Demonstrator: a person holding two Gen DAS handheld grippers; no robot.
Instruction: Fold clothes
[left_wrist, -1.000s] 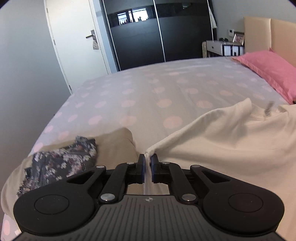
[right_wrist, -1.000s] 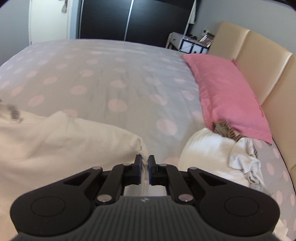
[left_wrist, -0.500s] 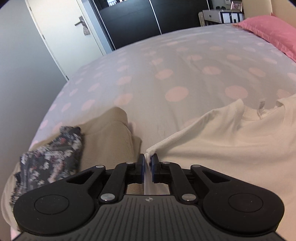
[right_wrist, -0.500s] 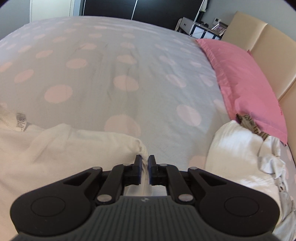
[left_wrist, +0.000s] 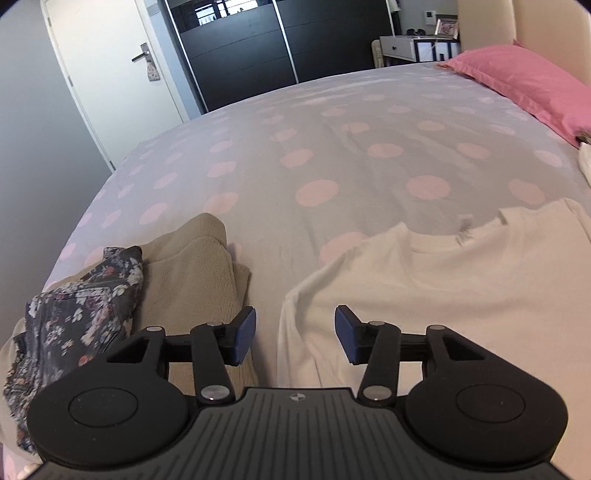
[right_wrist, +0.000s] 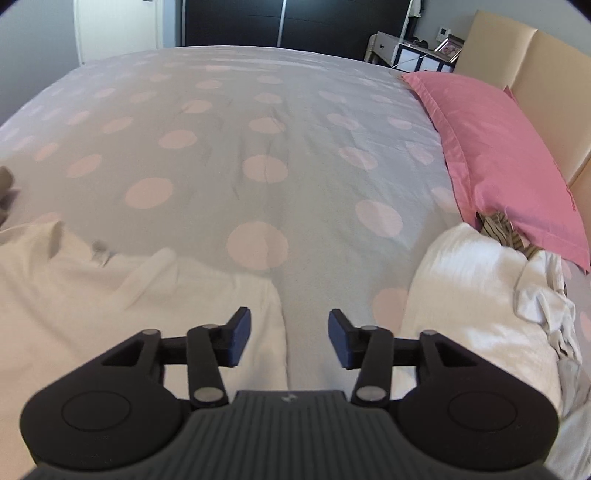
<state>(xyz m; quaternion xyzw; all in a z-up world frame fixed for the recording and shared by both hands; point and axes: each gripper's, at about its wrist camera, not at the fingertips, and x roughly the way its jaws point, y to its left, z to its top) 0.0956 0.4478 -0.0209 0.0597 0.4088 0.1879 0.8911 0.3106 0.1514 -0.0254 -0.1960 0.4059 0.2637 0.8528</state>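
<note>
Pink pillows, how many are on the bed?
1. The pink pillow lies along the beige headboard, at the right of the right wrist view. Others may lie outside both views.

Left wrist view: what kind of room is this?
Almost certainly a home bedroom: a bed with a polka-dot cover, a pink pillow against a padded headboard, and a dark sliding wardrobe.

Left hand-held gripper (left_wrist: 294, 334) tilted down over the bed (left_wrist: 332, 155), jaws just opened, pads apart, nothing pinched. Right hand-held gripper (right_wrist: 290, 338) same: angled down at the bed, jaws just opened, pads clear of cloth.
</note>
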